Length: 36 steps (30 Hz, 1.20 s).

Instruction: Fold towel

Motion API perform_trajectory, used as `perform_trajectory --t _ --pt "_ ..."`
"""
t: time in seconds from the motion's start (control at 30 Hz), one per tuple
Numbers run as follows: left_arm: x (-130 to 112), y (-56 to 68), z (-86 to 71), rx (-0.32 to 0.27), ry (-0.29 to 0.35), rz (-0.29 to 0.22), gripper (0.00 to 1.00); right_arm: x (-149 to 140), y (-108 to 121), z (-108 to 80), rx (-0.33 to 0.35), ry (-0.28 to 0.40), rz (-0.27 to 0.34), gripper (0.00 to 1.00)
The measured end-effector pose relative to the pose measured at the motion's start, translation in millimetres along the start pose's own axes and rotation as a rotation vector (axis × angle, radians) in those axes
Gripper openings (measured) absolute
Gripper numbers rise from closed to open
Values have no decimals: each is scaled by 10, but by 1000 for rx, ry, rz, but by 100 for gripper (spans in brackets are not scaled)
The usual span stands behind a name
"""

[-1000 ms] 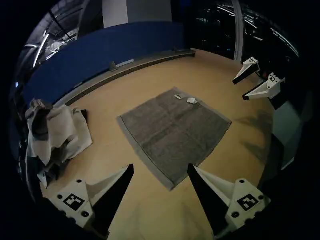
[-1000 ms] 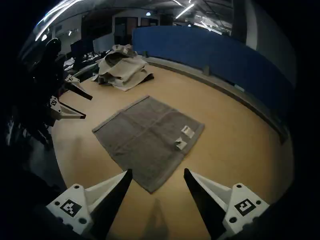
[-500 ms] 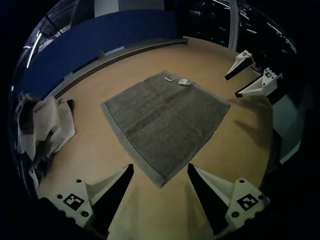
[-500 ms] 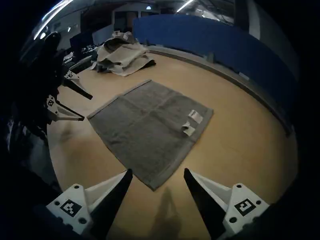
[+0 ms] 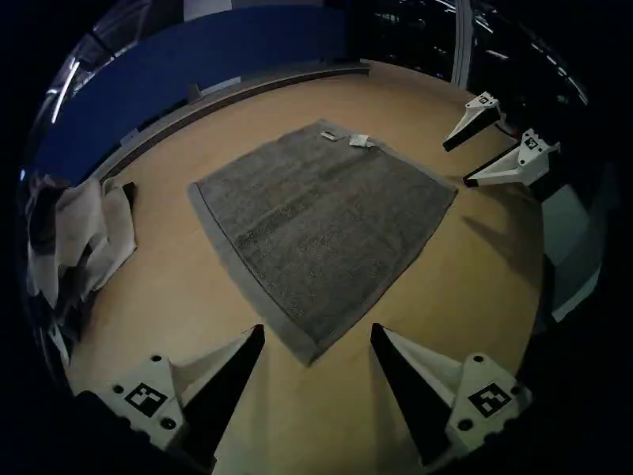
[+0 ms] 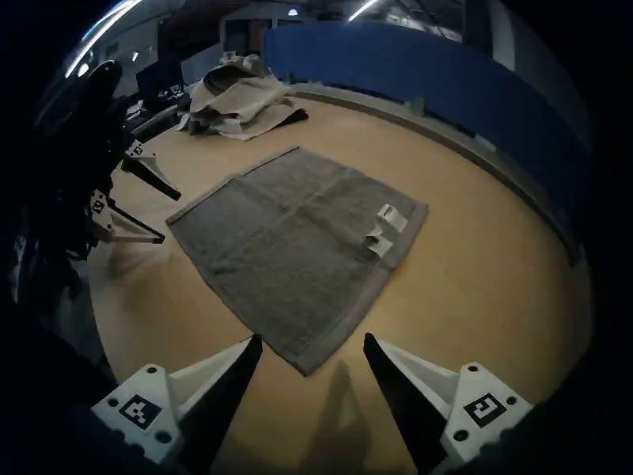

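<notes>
Towel (image 5: 324, 222): one, grey terry, roughly square, spread flat on the worktop (image 5: 483, 269), mid-frame in both views. It has a hemmed border all round, and faint crease lines cross it. We count two small white tags (image 6: 380, 242) near one edge, at right of centre in the right gripper view and at the towel's far corner in the left gripper view.

The worktop is smooth tan wood, curved at the far edge. A blue partition (image 5: 198, 63) runs along the back, with a grey rail at its foot.

Cloth pile (image 6: 237, 99): one heap of crumpled beige and white fabric, upper left in the right gripper view, far left in the left gripper view. It sits well apart from the towel.

Left gripper (image 5: 315, 328): two white wedge-shaped fingers with black inner faces, spread wide, holding nothing. The towel's near corner shows in the gap between the tips; we can't tell whether anything touches.

Right gripper (image 6: 312, 337): same build, fingers wide apart, nothing held, and another towel corner lies in its gap. It also shows at upper right in the left gripper view, beside the towel's right corner.

Bare worktop surrounds all four towel edges, widest at the right of the right gripper view.
</notes>
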State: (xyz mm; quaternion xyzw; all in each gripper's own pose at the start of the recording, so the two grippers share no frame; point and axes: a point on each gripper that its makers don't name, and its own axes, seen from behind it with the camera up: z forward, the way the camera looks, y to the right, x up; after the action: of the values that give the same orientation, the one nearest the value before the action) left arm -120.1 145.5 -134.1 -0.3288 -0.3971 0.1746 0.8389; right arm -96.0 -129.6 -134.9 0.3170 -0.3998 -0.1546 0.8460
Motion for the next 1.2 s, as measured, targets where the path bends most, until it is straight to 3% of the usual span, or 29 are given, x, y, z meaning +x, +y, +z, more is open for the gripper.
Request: perform_trajectory --t 0.37,0.57,1.2 --pt "-68 7 59 -16 -22 -36 97 -53 -50 61 14 -17 -4 95" --pt "-100 -11 94 -12 -35 -28 94 -105 -53 93 19 -31 -9 88" --pt "-81 37 110 -16 -39 -21 69 -250 -86 168 31 -62 -2 68"
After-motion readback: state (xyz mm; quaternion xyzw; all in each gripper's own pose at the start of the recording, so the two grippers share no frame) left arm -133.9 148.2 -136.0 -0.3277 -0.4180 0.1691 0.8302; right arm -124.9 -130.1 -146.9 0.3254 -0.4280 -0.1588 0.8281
